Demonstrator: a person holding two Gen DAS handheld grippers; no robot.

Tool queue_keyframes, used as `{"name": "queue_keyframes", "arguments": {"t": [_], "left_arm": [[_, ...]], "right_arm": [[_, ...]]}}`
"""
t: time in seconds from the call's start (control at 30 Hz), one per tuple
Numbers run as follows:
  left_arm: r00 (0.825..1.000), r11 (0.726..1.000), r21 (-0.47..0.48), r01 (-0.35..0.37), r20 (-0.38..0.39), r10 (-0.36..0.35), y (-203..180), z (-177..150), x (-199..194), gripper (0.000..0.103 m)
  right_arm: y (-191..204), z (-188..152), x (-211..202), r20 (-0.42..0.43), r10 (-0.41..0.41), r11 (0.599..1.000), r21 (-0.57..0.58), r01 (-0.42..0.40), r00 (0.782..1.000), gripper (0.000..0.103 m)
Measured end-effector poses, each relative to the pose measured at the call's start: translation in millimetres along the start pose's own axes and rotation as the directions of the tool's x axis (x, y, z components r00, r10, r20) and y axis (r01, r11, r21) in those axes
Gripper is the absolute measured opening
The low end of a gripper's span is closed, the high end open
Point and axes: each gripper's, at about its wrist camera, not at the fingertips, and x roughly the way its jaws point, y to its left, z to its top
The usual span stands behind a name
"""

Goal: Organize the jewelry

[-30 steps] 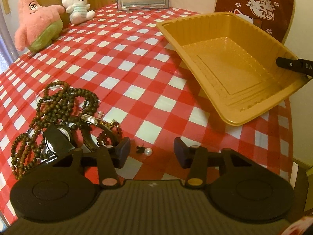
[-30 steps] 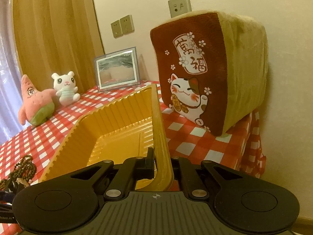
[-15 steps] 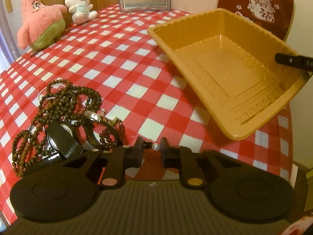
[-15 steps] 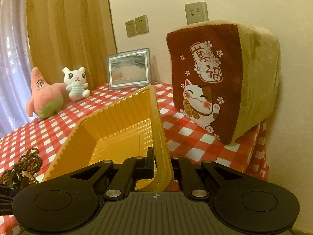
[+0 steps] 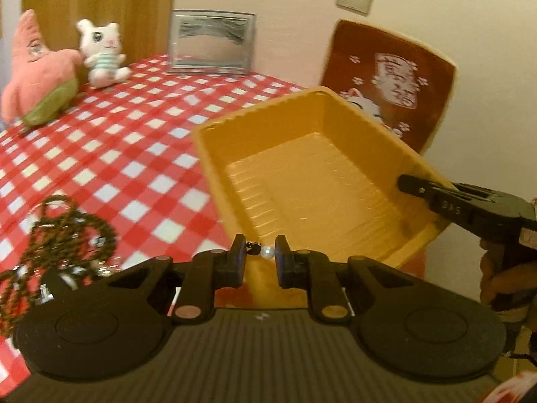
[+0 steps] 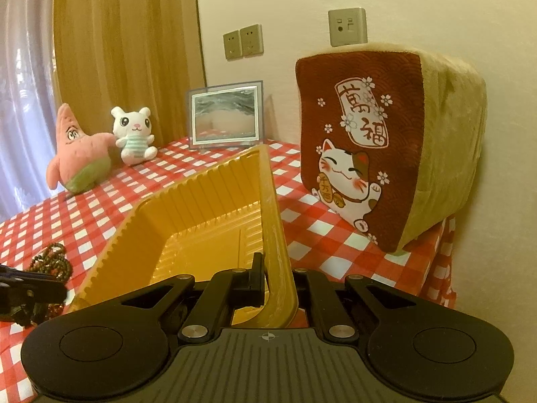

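Left of the yellow tray (image 5: 302,181), a tangle of dark round-bead necklaces (image 5: 63,235) lies on the red-and-white checked table (image 5: 110,154), blurred and partly cut off behind the left gripper's body, so single pieces are hard to tell apart. Farther from the tray on that same side, a pink star plush (image 5: 37,70) and a white bunny plush (image 5: 100,53) sit near the table's far edge, with a framed picture (image 5: 211,43) upright against the wall. Between these and the tray the checked cloth lies bare.

At the tray's near rim, the left gripper (image 5: 258,252) has its fingers closed down to a narrow gap, pinching a small pearl earring (image 5: 266,252) with a dark stud end; the earring hangs just over the rim. The tray is thin, glossy moulded plastic, rectangular, with ribbed walls and a stepped floor, held tilted and lifted off the table.

On the tray's right side wall, the right gripper (image 6: 277,285) has its fingers clamped on the thin rim, one inside, one outside. Beyond the tray to the right, a loaf-shaped plush cushion (image 6: 386,168) with a lucky-cat print sits at the table's right edge, where the cloth drops away.
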Motion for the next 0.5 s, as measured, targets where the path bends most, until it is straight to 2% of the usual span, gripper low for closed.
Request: {"name": "queue_keyframes", "arguments": {"t": [0.13,0.3,0.43,0.5], "left_arm": [[1.000,1.000,0.015,0.020,-0.020,-0.020,-13.8,-2.1,13.6,0.016],[1.000,1.000,0.016,0.009,-0.027,-0.008,-20.4,-4.8,23.0,0.016],[1.000,1.000,0.015,-0.002,-0.006,0.002,-21.8,-5.7,16.2,0.025],[1.000,1.000,0.009,-0.019,0.010,0.018,-19.0,-6.1,8.3,0.026]], "right_arm": [[-0.1,2.0,-0.3,0.008,0.004,1.000,-0.014,-0.004,1.000,0.005],[-1.0,2.5,0.3,0.010,0.009,1.000,-0.026,-0.008,1.000,0.005],[-1.1,2.4,1.3,0.007,0.013,0.999,-0.034,-0.013,1.000,0.005],[-1.1,2.5,3.0,0.001,0.016,0.999,-0.035,-0.016,1.000,0.005]]}}
